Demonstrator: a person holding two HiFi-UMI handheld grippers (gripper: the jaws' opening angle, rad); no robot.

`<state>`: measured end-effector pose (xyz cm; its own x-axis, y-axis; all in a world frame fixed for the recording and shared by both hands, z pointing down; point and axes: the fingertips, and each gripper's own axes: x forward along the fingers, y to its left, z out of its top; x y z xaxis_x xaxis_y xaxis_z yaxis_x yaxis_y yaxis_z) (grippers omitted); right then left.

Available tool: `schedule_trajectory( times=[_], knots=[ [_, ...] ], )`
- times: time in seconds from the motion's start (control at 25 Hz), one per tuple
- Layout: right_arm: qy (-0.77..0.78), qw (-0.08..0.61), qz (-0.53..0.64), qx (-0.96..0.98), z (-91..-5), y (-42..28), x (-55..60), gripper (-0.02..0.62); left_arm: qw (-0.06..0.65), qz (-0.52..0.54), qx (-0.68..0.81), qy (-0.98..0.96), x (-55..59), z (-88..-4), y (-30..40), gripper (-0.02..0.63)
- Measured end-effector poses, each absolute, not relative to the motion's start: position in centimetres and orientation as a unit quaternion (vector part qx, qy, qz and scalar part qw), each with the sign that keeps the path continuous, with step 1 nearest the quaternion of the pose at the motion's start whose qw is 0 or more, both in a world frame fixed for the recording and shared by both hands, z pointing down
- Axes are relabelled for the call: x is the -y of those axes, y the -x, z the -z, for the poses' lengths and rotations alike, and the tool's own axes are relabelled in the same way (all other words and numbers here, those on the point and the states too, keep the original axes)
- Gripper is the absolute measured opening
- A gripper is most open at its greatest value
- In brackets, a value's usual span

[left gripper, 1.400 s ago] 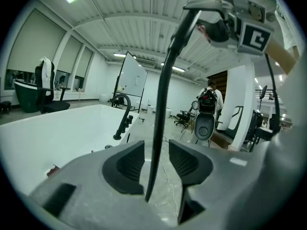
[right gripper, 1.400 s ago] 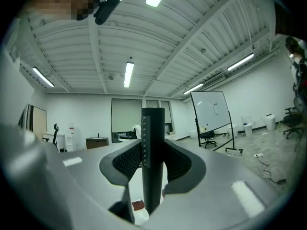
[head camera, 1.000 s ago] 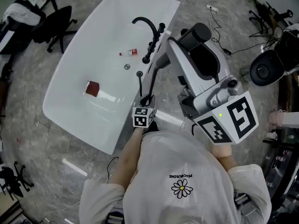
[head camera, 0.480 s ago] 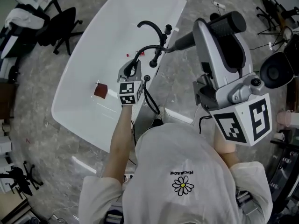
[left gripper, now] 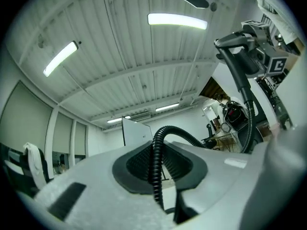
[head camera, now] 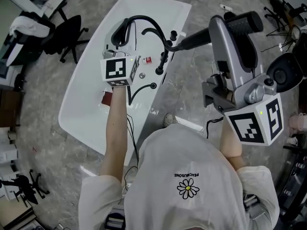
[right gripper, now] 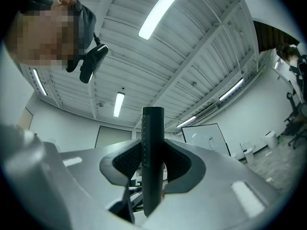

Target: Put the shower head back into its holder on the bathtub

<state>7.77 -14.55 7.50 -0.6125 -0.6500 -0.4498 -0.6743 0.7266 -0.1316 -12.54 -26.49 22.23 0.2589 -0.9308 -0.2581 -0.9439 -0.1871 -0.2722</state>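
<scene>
My right gripper (head camera: 225,28) (right gripper: 152,164) is shut on the black stick-shaped shower head (head camera: 194,39) (right gripper: 152,143), held high to the right of the white bathtub (head camera: 91,95). From the head's thin end a black ribbed hose (head camera: 144,18) (left gripper: 160,138) arcs left to my left gripper (head camera: 123,32) (left gripper: 156,169). That gripper is raised over the tub and shut on the hose. The hose then drops to a port (head camera: 153,85) on the tub's rim. A black faucet (head camera: 162,56) stands on that rim, below the shower head. The left gripper view also shows the shower head (left gripper: 235,56).
In the tub lie a small red-labelled bottle (head camera: 146,60) and a red object (head camera: 106,98), near the drain (head camera: 142,74). Office chairs (head camera: 62,28) stand left of the tub. Cables and black equipment (head camera: 288,71) crowd the floor at the right.
My left gripper has risen from the tub's near rim to high over the tub, pulling the hose up into an arc. The right gripper has shifted slightly with the shower head.
</scene>
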Motion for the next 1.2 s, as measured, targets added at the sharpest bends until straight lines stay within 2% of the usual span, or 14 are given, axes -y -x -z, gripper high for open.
schedule_trajectory(
  times=[0.36, 0.68, 0.84, 1.2],
  knots=[
    [0.384, 0.266, -0.083, -0.880, -2.3, -10.0, 13.8, 0.137, 0.258, -0.045, -0.561, 0.785, 28.9, -13.3, 8.5, 0.051],
    [0.403, 0.286, -0.137, -0.858, -0.5, -12.3, 13.3, 0.137, 0.310, -0.124, -0.506, 0.795, 30.2, -7.3, 3.0, 0.051],
    [0.418, 0.279, -0.130, -0.855, -1.2, -13.5, 13.6, 0.137, 0.265, -0.099, -0.507, 0.814, 29.9, -10.7, 0.8, 0.051],
    [0.413, 0.258, -0.087, -0.869, -3.2, -13.0, 15.6, 0.137, 0.202, -0.040, -0.524, 0.826, 30.9, -20.0, 1.9, 0.051]
  ],
)
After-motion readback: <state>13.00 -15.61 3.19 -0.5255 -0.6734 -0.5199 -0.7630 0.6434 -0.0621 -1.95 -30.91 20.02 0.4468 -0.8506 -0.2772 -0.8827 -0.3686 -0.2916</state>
